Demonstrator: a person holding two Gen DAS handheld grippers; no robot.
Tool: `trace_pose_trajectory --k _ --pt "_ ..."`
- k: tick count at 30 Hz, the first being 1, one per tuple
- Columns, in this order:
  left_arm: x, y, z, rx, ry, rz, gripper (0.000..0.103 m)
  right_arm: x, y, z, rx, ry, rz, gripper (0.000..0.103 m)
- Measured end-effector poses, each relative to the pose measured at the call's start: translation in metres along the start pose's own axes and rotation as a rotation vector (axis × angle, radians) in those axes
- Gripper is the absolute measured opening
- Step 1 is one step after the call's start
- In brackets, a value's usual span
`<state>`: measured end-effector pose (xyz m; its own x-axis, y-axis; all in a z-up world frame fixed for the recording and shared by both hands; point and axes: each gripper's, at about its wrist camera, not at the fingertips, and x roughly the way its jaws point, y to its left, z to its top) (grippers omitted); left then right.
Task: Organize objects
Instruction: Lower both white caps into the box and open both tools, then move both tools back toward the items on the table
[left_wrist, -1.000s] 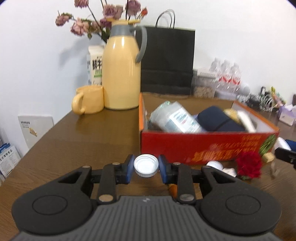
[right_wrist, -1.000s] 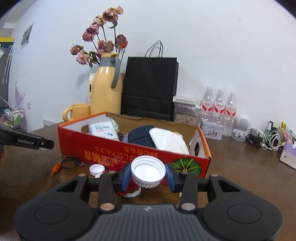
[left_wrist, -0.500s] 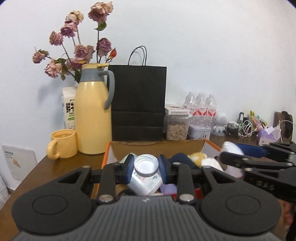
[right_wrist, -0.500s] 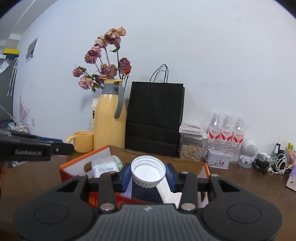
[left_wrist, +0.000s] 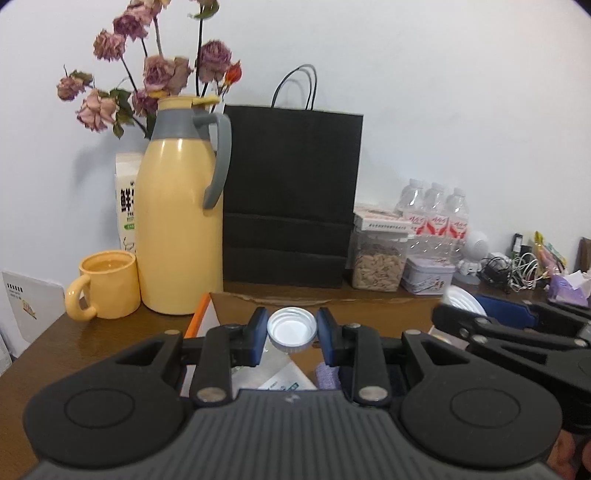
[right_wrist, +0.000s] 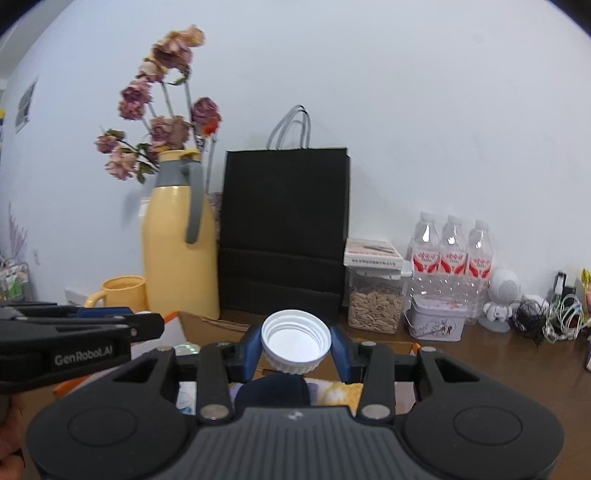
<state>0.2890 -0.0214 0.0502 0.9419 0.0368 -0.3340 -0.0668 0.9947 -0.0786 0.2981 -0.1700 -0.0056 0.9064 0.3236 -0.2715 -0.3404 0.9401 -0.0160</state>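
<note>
Left wrist view: left gripper (left_wrist: 291, 334) jaws narrowed, blue pads pinching small white screw cap (left_wrist: 292, 329), open side toward camera. Cap held over open orange cardboard box (left_wrist: 201, 317) on brown wooden tabletop (left_wrist: 92, 332). Right gripper (left_wrist: 458, 310) alongside at right.

Right wrist view: right gripper (right_wrist: 295, 349) jaws set wider, clamping larger white ribbed plastic lid (right_wrist: 296, 340), hollow facing camera. Lid held above box contents, over dark navy pouch (right_wrist: 273, 391). Yellow thermos jug (right_wrist: 179, 251), black paper bag (right_wrist: 284, 232) behind.
</note>
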Motion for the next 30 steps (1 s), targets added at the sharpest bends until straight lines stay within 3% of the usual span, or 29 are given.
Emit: trace_pose_trajectory --k 4,9,10,12,14,15,17,18,30 --pt "0.012 0.004 -0.007 -0.004 0.043 -0.003 0.029 0.010 -0.009 -0.012 0.023 0.039 0.005 0.039" --pt "0.011 0.002 -0.012 0.007 0.043 -0.001 0.030 0.008 -0.009 -0.016 0.028 0.042 0.021 0.039" --pt "0.009 0.002 -0.013 0.006 0.035 0.001 0.031 0.008 -0.009 -0.017 0.027 0.043 0.021 0.043" --pt "0.006 0.004 -0.013 0.002 0.016 0.010 0.043 0.008 -0.008 -0.018 0.026 0.054 0.012 0.063" --pt "0.001 0.006 -0.012 -0.010 -0.012 0.026 0.084 0.005 -0.009 -0.019 0.029 0.052 0.000 0.098" --pt "-0.002 0.006 -0.013 -0.010 -0.033 0.045 0.089 0.004 -0.010 -0.019 0.032 0.046 -0.006 0.102" --pt "-0.006 0.007 -0.012 -0.012 -0.069 0.075 0.102 0.003 -0.011 -0.019 0.041 0.036 -0.008 0.103" --pt "-0.007 0.008 -0.011 -0.017 -0.078 0.087 0.103 0.002 -0.012 -0.019 0.045 0.035 -0.007 0.103" --pt "-0.021 0.008 -0.010 -0.020 -0.124 0.053 0.103 -0.007 -0.013 -0.018 0.053 0.020 0.004 0.103"
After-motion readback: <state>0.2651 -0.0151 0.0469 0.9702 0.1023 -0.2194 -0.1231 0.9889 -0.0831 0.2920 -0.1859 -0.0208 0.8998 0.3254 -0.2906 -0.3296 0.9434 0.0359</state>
